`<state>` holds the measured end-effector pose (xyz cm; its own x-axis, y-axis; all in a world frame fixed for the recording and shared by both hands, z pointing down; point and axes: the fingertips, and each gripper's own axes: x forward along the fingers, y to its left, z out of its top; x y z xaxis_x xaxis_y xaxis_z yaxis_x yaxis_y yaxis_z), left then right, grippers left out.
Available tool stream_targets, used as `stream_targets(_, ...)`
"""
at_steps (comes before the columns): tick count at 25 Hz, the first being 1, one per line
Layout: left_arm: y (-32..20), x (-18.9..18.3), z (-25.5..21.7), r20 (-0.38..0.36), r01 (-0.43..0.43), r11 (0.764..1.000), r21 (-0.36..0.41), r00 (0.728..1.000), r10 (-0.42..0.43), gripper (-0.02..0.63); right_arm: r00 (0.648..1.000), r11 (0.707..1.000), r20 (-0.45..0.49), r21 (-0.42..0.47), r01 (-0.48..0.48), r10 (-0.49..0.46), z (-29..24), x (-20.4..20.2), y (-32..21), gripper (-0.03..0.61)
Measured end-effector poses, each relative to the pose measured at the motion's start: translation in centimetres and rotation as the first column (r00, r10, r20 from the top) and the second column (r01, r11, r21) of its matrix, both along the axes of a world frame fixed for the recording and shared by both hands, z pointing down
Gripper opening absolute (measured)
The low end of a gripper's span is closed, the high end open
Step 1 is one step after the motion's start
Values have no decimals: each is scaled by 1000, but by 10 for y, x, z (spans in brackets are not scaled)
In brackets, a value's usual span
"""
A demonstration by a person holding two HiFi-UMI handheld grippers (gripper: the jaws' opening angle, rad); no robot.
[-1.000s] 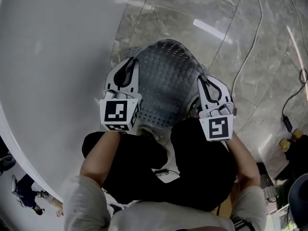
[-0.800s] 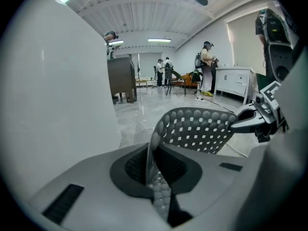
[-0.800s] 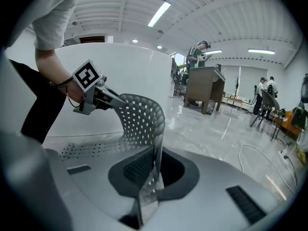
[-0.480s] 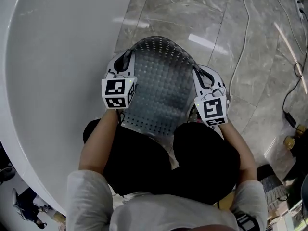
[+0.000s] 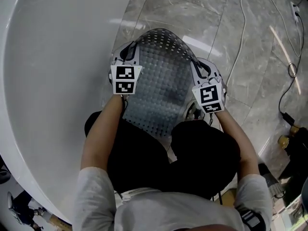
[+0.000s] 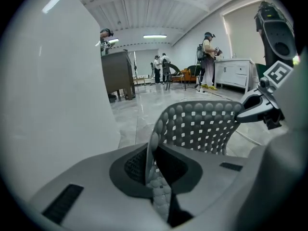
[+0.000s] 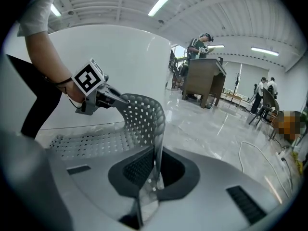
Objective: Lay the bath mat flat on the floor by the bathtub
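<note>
A grey perforated bath mat [image 5: 162,83] hangs stretched between my two grippers, low over the marble floor beside the white bathtub [image 5: 57,81]. My left gripper [image 5: 128,57] is shut on the mat's left edge, and the mat's edge [image 6: 153,153] stands pinched between its jaws. My right gripper [image 5: 202,70] is shut on the mat's right edge, where the mat's edge [image 7: 155,172] rises from its jaws. The mat's far end curls upward; its near end trails toward the person's knees. The opposite gripper [image 7: 94,93] shows in the right gripper view.
The tub wall [image 6: 57,81] curves close on the left. A white cable [image 5: 240,47] and a dark cable [image 5: 291,81] run over the floor [image 5: 250,105] at right. Brass fittings [image 5: 287,137] lie at far right. People and a cabinet [image 6: 118,73] stand far off.
Both grippers have carried the mat forward, away from the person's knees. The mat has spread flatter and longer between them.
</note>
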<state>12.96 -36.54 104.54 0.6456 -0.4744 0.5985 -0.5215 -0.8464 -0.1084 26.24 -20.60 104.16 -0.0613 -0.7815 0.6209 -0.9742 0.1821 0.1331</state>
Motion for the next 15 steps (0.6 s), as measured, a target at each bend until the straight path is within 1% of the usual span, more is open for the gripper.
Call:
stream_targets(4,-12,9,9,8,30,1000,10,1000,-30,35,1000,1000,-25,-26,2,-3,8,11,-12,21)
stream_targets(7,-10,1,18,32,50,998,24,998,-51,35,999,999,-35,-45,19,-20,13,4,-9,21)
stream_targets(9,-8,2,25,47,53,998,27,997,-54,35,999,998,-42,-59,28,-31,19,4,-9,21)
stream_targets(13,-18,28,47,102,19,999,31,994,-23,35,998,994,-50,-100,32,-37,42,26,-27,21)
stream_targets(15,-22,36,59,124,27,999,20,992,-29,35,998,992,-52,-124,33,-39,55,33,-32,21)
